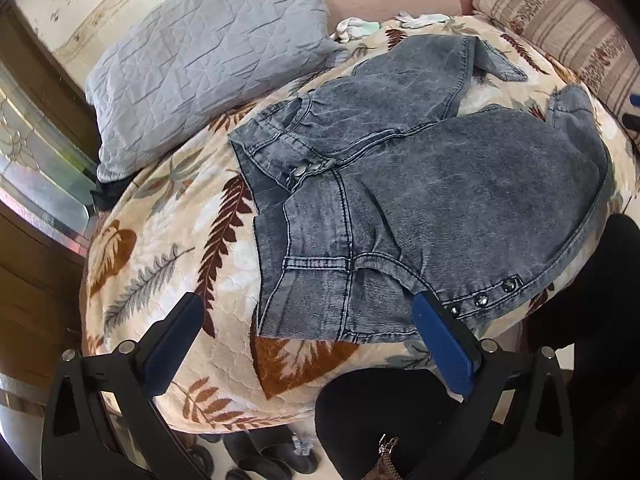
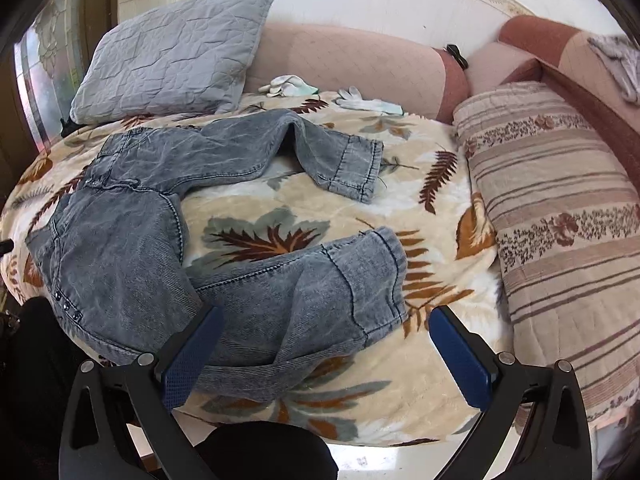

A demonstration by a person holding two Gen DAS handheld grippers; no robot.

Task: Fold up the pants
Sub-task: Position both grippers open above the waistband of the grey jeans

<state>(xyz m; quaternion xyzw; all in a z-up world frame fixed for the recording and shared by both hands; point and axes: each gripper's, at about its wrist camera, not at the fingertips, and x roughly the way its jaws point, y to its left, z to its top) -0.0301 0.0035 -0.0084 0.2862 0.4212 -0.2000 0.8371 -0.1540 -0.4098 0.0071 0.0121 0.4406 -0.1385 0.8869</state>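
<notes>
Both grippers (image 1: 308, 312) (image 2: 326, 322) gape over pants (image 2: 120, 248), pillow (image 2: 172, 52) behind

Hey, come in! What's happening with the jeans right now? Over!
Left gripper and right gripper open, empty. Jeans unfolded, legs apart. Nothing in the way.

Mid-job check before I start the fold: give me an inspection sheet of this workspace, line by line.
Surface: plush cream leaf-print blanket over a sofa seat, fairly flat.
Job's things: grey acid-washed denim pants lying unfolded, legs spread apart, far leg's lower part bent back towards the near edge, waistband open.
Clutter: two white work gloves at the blanket's back edge.
Grippers: left gripper open over the waistband end; right gripper open over the near leg cuff; neither holds cloth.
Cables: nothing seen.
Surroundings: grey quilted pillow at the back, striped floral bolster beside the blanket, dark shoes on the floor.
</notes>
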